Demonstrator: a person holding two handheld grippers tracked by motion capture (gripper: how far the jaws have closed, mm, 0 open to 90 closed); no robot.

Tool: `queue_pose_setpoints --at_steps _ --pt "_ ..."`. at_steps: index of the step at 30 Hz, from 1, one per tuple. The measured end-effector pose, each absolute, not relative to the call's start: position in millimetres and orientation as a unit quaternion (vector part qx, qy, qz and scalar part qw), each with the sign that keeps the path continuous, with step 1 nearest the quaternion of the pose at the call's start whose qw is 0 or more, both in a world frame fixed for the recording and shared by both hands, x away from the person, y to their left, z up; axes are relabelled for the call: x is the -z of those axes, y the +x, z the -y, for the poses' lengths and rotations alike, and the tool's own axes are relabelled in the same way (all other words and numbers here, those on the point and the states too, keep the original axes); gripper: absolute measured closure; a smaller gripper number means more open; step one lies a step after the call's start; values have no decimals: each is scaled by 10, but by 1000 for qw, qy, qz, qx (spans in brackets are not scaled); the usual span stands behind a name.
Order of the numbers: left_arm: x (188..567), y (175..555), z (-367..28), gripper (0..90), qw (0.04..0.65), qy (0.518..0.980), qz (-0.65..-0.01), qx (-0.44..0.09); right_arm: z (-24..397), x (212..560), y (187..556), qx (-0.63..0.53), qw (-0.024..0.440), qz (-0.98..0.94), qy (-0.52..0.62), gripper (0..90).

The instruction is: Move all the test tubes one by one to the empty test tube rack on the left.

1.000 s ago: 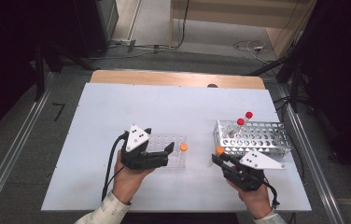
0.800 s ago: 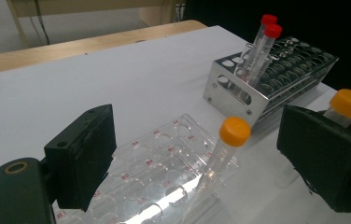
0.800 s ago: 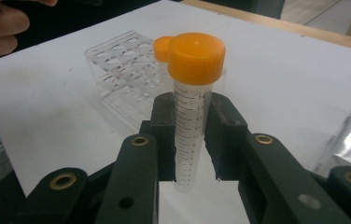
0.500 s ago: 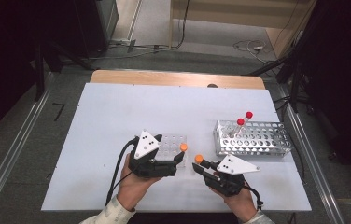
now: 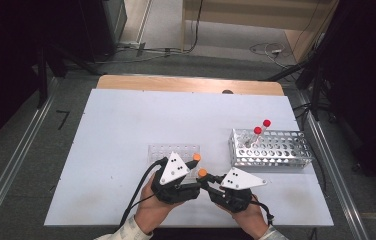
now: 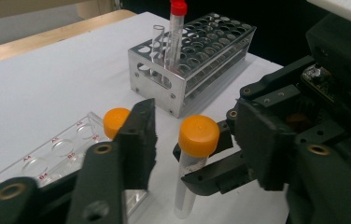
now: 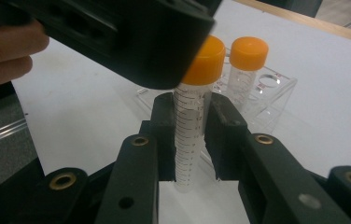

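1. Orange-capped tube (image 7: 194, 116) stands upright between the two hands, near the front edge of the white table (image 5: 126, 125).
2. Left gripper (image 6: 178, 140) has moved right since a second ago. Its jaws have just been closing around the tube's cap, but they do not press it yet.
3. Right gripper (image 7: 190, 135) has slid left, away from the metal rack (image 5: 271, 150), and is clamped on the tube.
4. Another orange-capped tube (image 7: 246, 70) stands in the clear tray (image 5: 173, 152).
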State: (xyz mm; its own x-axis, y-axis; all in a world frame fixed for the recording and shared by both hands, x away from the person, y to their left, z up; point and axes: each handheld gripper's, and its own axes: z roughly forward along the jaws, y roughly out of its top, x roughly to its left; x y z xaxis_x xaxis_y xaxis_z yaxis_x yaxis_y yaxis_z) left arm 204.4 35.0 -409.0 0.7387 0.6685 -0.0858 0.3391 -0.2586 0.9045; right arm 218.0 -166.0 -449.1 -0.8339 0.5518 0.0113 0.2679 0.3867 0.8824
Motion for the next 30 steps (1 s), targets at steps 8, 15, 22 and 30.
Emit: queue_pose_setpoints --at_steps 8,15,22,30 --pt "4109 2037 -324 602 512 785 -314 -154 1653 4475 2171 -498 144 -819 246 717" --pt "4119 2038 -321 687 510 786 -313 -157 1644 4476 2162 -498 143 -820 244 717" --pt "4109 2047 -343 702 511 786 -312 -153 1645 4475 2161 -498 140 -820 244 689" --pt "4042 2055 -421 704 520 778 -319 -153 1715 4479 2200 -483 126 -830 249 335"
